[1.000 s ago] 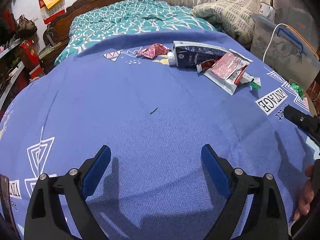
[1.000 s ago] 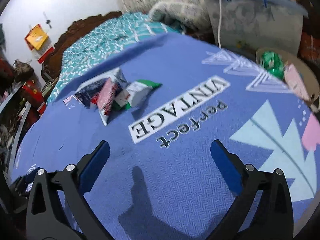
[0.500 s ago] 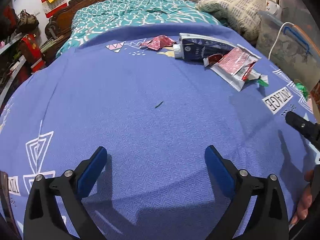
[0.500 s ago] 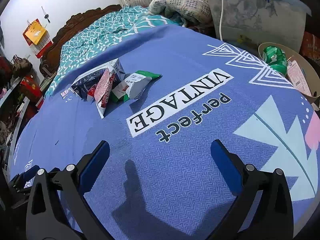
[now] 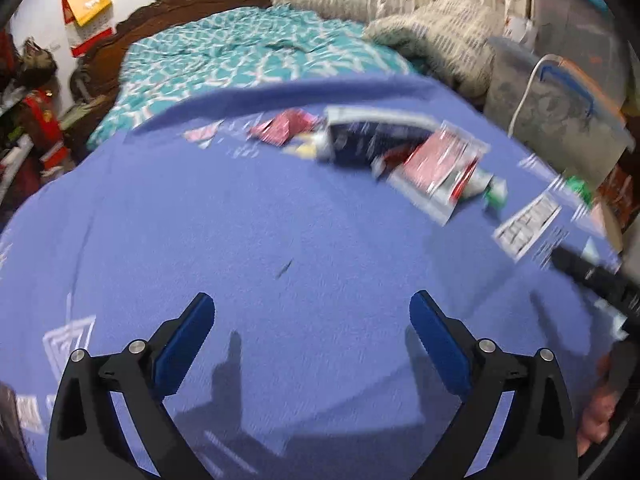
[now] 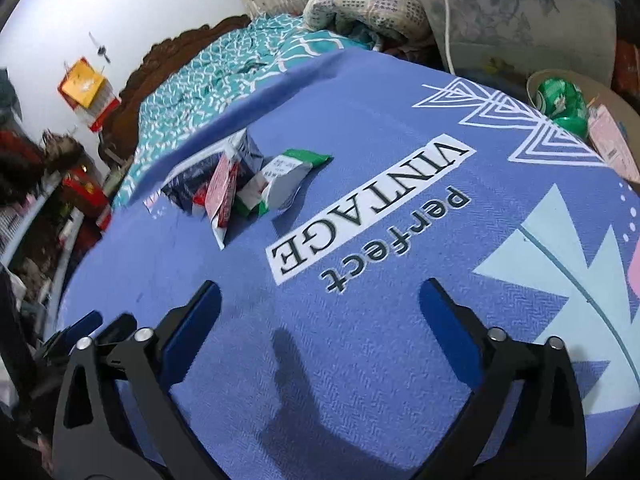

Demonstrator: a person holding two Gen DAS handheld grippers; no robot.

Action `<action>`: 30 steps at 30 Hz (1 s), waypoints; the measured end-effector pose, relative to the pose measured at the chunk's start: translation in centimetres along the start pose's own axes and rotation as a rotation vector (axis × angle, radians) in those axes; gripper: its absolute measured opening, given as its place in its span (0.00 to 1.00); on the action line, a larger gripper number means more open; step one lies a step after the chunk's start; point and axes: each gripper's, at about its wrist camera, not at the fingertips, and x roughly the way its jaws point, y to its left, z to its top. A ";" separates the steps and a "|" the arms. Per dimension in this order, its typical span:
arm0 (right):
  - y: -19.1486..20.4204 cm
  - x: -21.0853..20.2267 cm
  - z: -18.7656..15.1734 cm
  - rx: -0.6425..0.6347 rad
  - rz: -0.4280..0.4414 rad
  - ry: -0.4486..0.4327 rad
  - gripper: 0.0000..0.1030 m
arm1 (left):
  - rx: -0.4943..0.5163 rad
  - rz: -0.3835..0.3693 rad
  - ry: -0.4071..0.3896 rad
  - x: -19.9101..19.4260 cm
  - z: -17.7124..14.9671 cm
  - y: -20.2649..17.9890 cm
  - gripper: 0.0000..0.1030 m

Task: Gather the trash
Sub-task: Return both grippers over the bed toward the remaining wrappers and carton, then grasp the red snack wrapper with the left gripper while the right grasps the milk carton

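Both the left gripper (image 5: 310, 310) and right gripper (image 6: 320, 298) hung spread wide with nothing in them, and the trash pile (image 6: 244, 184) sat well ahead, up-left on the blue cloth (image 6: 360, 340).

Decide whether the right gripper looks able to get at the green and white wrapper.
Probably yes: the right gripper is open and empty, and only bare blue cloth lies before the green and white wrapper.
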 end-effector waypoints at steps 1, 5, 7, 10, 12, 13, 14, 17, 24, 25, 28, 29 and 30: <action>-0.2 0.0 0.3 0.001 0.015 0.008 0.78 | -0.004 -0.020 0.002 0.2 0.8 0.1 0.92; -0.4 0.2 2.4 -0.010 0.117 0.033 0.58 | -0.040 -0.087 -0.005 1.2 5.0 1.7 0.83; 0.4 0.2 4.2 -0.047 0.148 0.024 0.55 | -0.032 -0.107 0.001 2.0 7.5 2.7 0.70; 2.9 0.7 7.8 -0.133 0.199 0.006 0.55 | -0.051 -0.141 0.008 3.3 10.3 4.4 0.57; 4.8 2.0 10.6 -0.169 0.233 0.015 0.55 | -0.057 -0.121 0.008 4.5 11.9 5.5 0.57; 5.6 3.2 11.9 -0.166 0.237 0.028 0.55 | -0.063 -0.102 0.015 5.6 13.1 6.3 0.57; 6.2 4.5 12.9 -0.162 0.240 0.045 0.55 | -0.070 -0.089 0.021 6.5 14.0 6.8 0.56; 7.7 9.0 14.8 -0.149 0.280 0.126 0.56 | -0.100 -0.061 0.053 10.4 17.4 8.6 0.61; 6.8 16.3 15.7 -0.050 0.314 0.268 0.59 | -0.107 -0.135 0.150 17.2 19.7 7.6 0.74; 6.5 17.0 15.5 -0.033 0.323 0.290 0.59 | -0.082 -0.128 0.160 17.7 19.5 7.0 0.64; 6.3 17.4 14.6 0.007 0.403 0.351 0.58 | -0.083 -0.175 0.216 18.7 18.5 6.3 0.20; 6.5 17.0 14.2 -0.001 0.421 0.366 0.56 | -0.086 -0.170 0.210 18.4 18.2 6.2 0.17; 6.9 16.5 13.6 -0.016 0.441 0.378 0.55 | -0.082 -0.174 0.205 18.0 17.7 6.1 0.14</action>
